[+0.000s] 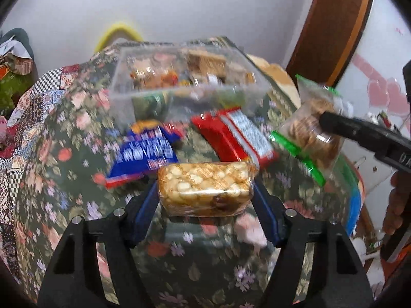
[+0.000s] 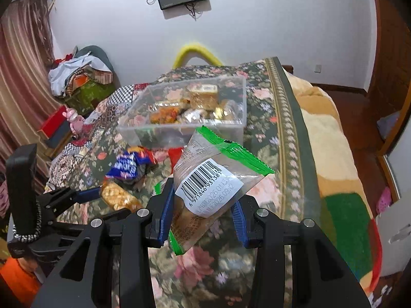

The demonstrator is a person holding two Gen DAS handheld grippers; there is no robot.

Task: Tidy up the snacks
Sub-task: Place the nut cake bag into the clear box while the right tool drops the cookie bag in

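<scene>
I have a snack in each hand, and the move ahead turns on how each one lies relative to the clear plastic box [image 2: 179, 113] straight ahead of me on the flowered bedspread [image 2: 259, 179].

My left gripper [image 1: 205, 192] has its fingers [image 1: 267, 213] clamped on the two short ends of the peanut brittle bar [image 1: 205, 187], so the bar's long axis runs crosswise, from one finger to the other, and it hangs clear of the cloth. The box lies beyond it and slightly left in the left wrist view, with the blue packet [image 1: 143, 154] and the red packet [image 1: 236, 136] lying on the bedspread between us.

My right gripper [image 2: 203, 215] is squeezed tight on the lower part of the green-edged clear biscuit bag [image 2: 213, 179]; the bag stands up out of the fingers, tilted, barcode label towards me, its sealed top pointing towards the near wall of the box.

Judging from both views, the right hand's bag sits nearer the box, while the left hand's bar is lower and further back. I reckon the bag should go over the near rim first, and the bar follows, lengthwise along the box wall so it drops in flat.
</scene>
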